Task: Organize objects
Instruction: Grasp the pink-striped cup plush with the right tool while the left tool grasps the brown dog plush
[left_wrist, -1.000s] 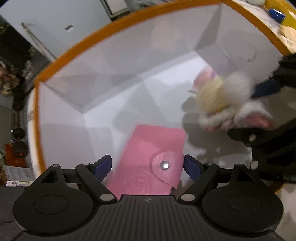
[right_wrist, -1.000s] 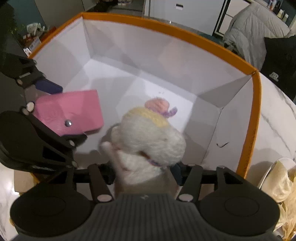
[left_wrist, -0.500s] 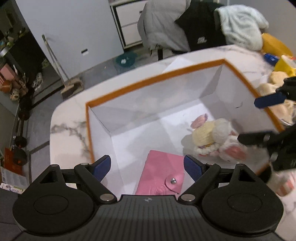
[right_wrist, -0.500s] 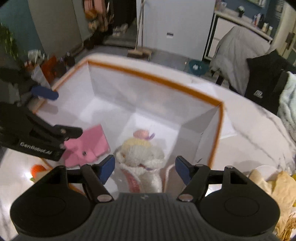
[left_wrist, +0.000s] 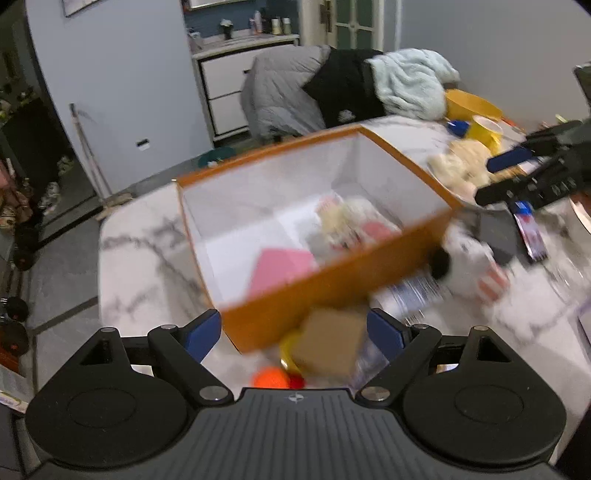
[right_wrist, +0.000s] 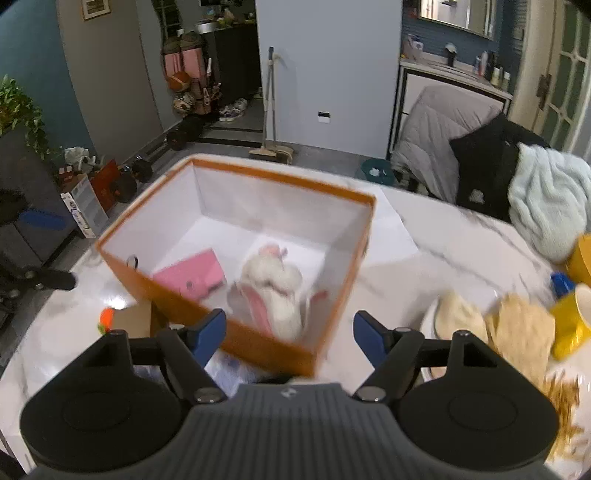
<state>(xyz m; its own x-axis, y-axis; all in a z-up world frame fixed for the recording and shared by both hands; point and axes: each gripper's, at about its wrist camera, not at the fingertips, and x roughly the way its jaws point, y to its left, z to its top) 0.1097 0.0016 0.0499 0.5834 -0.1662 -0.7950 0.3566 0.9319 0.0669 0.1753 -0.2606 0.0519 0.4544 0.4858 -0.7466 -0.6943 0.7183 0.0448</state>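
An orange box (left_wrist: 332, 280) with a white inside stands on the marble table; it also shows in the right wrist view (right_wrist: 236, 332). Inside lie a pink wallet (left_wrist: 280, 266) (right_wrist: 192, 275) and a white plush toy (left_wrist: 351, 221) (right_wrist: 273, 280). My left gripper (left_wrist: 293, 332) is open and empty, above the box's near side. My right gripper (right_wrist: 290, 328) is open and empty, raised above the box's near corner. The right gripper also shows at the right edge of the left wrist view (left_wrist: 532, 173).
Near the box's front lie a brown cardboard piece (left_wrist: 328, 343), an orange ball (left_wrist: 269, 378) and a plastic bottle (left_wrist: 413, 295). A plate with beige food (right_wrist: 491, 321), a yellow cup (right_wrist: 572, 317) and a phone (left_wrist: 530, 230) sit to the right. Clothes hang on a chair (right_wrist: 480, 147) behind.
Both grippers let go inside the box and pulled up and back out. The wallet and the plush toy stay on the box floor. Both views are motion-blurred.
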